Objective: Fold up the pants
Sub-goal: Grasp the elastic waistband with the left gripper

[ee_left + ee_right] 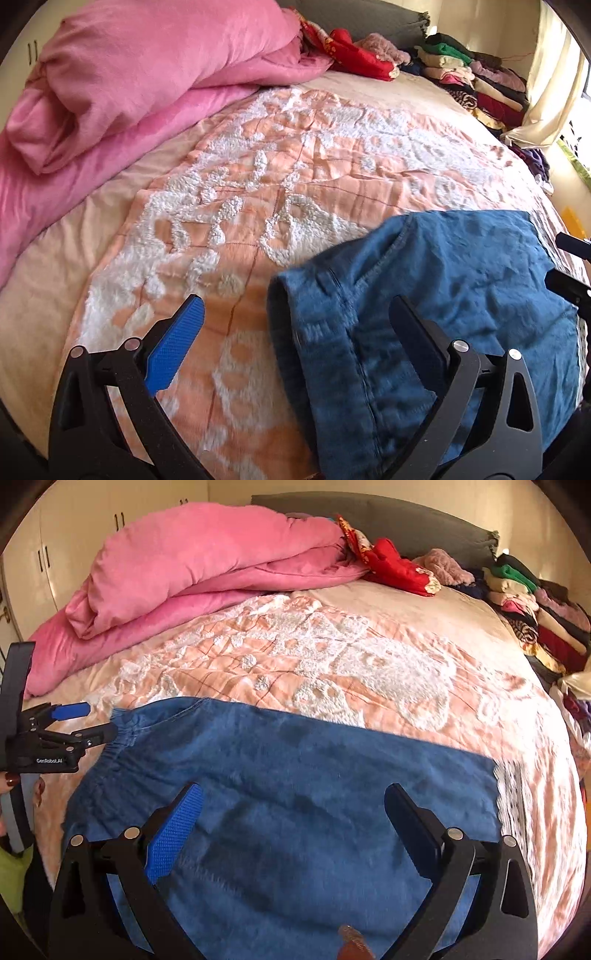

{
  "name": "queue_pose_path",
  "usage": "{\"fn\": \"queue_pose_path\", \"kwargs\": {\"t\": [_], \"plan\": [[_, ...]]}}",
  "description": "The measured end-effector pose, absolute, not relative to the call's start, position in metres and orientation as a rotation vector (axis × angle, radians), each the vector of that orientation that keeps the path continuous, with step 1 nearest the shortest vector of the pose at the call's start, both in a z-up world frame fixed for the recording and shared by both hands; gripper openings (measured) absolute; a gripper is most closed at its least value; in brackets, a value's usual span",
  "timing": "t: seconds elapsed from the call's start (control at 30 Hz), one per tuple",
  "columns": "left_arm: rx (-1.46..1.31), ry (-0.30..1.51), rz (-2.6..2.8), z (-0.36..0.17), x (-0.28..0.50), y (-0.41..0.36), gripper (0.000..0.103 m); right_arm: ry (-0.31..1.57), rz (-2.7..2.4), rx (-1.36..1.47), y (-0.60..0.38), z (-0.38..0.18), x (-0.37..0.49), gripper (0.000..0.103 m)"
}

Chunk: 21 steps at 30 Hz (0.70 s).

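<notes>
Nearest to us, both pairs of tongs stand released, their jaws spread wide with nothing between them: our left gripper (297, 314) hangs over the elasticated waist edge of the blue pants (436, 306), and our right gripper (293, 803) hovers above the middle of the same cloth. Those pants lie flat and already doubled into a broad blue rectangle on the near part of the bed, waistband toward our left side. Beneath them spreads a peach bedspread (258, 177) with tufted white patterns and thin red grid lines. Farther off, a rolled pink quilt (147, 74) rests along the left side of the bed, and beside it lies a red patterned cloth (354, 55). Along the far right edge sits a pile of folded clothes (476, 81) in many colours, with a grey headboard (388, 520) behind. Only the right wrist view shows us the cream wardrobe doors (74, 535) with dark handles, the left gripper seen from the side just beside the waistband, and fingers (11, 779) with dark red nails holding it. Only the left wrist view shows us a pale curtain (546, 92) and bright window light at the far right. On the left gripper's body, in the right wrist view, we read "GenRobot.AI".
</notes>
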State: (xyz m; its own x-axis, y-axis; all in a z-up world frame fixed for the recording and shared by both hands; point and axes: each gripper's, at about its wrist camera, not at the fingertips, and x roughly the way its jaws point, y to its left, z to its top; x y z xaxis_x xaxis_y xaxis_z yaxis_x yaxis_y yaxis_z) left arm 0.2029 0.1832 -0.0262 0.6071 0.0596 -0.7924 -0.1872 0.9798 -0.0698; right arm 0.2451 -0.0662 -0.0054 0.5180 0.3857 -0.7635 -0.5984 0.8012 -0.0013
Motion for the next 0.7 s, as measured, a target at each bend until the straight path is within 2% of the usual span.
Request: {"fn": "queue_pose_path", "kwargs": {"t": [0.37, 0.4, 0.47, 0.53, 0.57, 0.63, 0.7], "plan": [[-0.175, 0.952, 0.134, -0.051, 0.238, 0.190, 0.094, 0.834, 0.612, -0.385, -0.028, -0.024, 0.278, 0.098], [-0.164, 0.948, 0.123, -0.052, 0.239, 0.187, 0.090, 0.830, 0.614, -0.400, -0.024, -0.025, 0.280, 0.098], [-0.161, 0.946, 0.106, -0.055, 0.241, 0.183, 0.077, 0.828, 0.618, -0.410, -0.019, -0.026, 0.283, 0.098], [-0.165, 0.934, 0.081, -0.056, 0.241, 0.180, 0.056, 0.814, 0.625, -0.418, -0.016, -0.027, 0.284, 0.098], [-0.163, 0.927, 0.081, -0.055, 0.241, 0.179, 0.052, 0.812, 0.630, -0.424, -0.014, -0.028, 0.285, 0.098], [-0.139, 0.906, 0.096, -0.052, 0.238, 0.178, 0.035, 0.809, 0.638, -0.442, -0.009, -0.030, 0.286, 0.098], [-0.152, 0.882, 0.075, -0.047, 0.233, 0.178, 0.030, 0.804, 0.642, -0.465, -0.005, -0.033, 0.287, 0.098]]}}
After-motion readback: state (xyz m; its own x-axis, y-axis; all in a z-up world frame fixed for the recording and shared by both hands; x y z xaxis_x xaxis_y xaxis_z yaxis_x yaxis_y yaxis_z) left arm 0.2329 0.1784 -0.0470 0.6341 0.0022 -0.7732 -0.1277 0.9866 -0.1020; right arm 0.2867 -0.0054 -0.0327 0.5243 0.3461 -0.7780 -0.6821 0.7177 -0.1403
